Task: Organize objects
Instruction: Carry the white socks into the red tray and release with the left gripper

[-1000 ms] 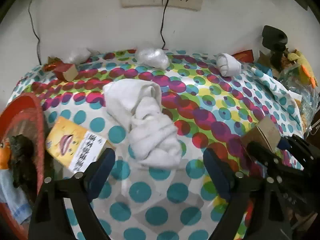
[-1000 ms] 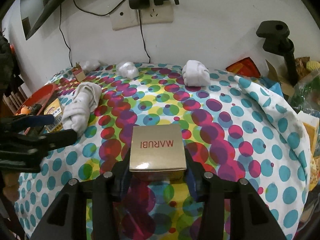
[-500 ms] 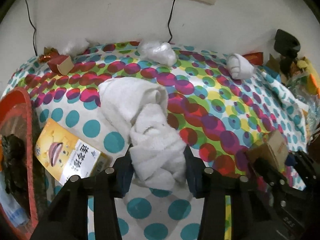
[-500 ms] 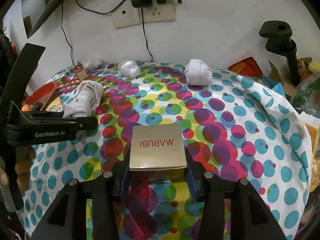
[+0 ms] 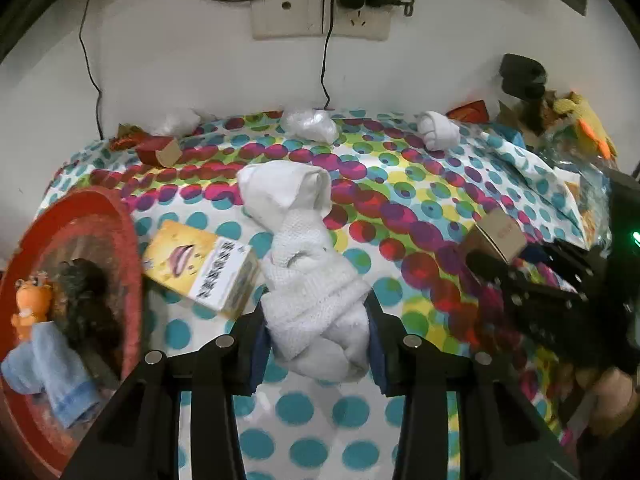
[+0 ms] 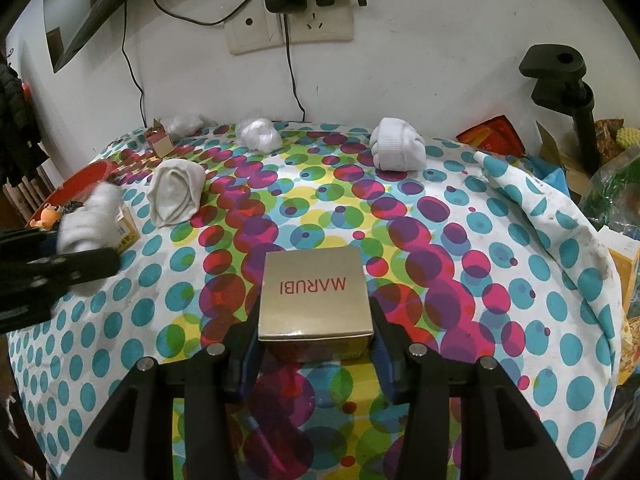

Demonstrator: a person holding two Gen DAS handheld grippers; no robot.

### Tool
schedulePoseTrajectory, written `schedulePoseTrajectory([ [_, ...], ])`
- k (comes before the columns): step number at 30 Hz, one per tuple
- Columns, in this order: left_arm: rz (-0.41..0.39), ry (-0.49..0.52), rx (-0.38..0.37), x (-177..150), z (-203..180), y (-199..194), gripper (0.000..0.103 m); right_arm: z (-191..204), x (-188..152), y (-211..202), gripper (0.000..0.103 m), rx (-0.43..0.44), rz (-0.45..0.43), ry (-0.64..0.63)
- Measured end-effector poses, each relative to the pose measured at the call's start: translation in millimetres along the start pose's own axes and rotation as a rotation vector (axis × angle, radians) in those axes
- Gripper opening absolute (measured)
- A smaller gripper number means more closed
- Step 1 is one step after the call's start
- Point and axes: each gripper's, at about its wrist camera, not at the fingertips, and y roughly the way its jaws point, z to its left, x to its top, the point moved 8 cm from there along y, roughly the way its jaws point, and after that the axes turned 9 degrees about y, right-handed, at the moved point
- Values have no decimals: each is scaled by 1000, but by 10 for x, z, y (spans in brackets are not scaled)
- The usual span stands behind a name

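A soft, knitted white sock bundle (image 5: 316, 300), lumpy and loosely rolled, is seen at lower centre of the left wrist view, draped over a smoother folded white cloth (image 5: 286, 192) above it. The bundle is pinched by the left gripper (image 5: 316, 344), whose blue-padded fingers are pressed into both of its sides. To its left, a glossy yellow cardboard box (image 5: 202, 270) lies tilted beside a red woven basket (image 5: 120, 232) at the left edge. The table is covered by a thin cloth printed with coloured dots (image 6: 480, 240).

In the right wrist view, a rigid, square-edged gold carton printed MARUBI (image 6: 314, 292) is clamped at lower centre by the right gripper (image 6: 314, 344), its fingers narrowed against the carton's two side walls. A tight rolled white sock (image 6: 398, 150) sits in the upper right of centre, near the wall.
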Motion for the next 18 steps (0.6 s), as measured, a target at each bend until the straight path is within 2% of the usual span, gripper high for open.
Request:
schedulePoseTrajectory([
  [4, -20, 8, 41, -71, 157, -231, 38, 1, -3, 7, 47, -12, -1, -8],
  [9, -29, -6, 132, -203, 577, -448, 39, 11, -3, 7, 47, -21, -1, -15],
  [13, -19, -101, 167, -365, 1006, -529, 39, 16, -1, 7, 47, -27, -1, -19],
  [18, 7, -189, 259, -555, 1568, -511, 39, 9, -10, 20, 47, -37, 6, -20],
])
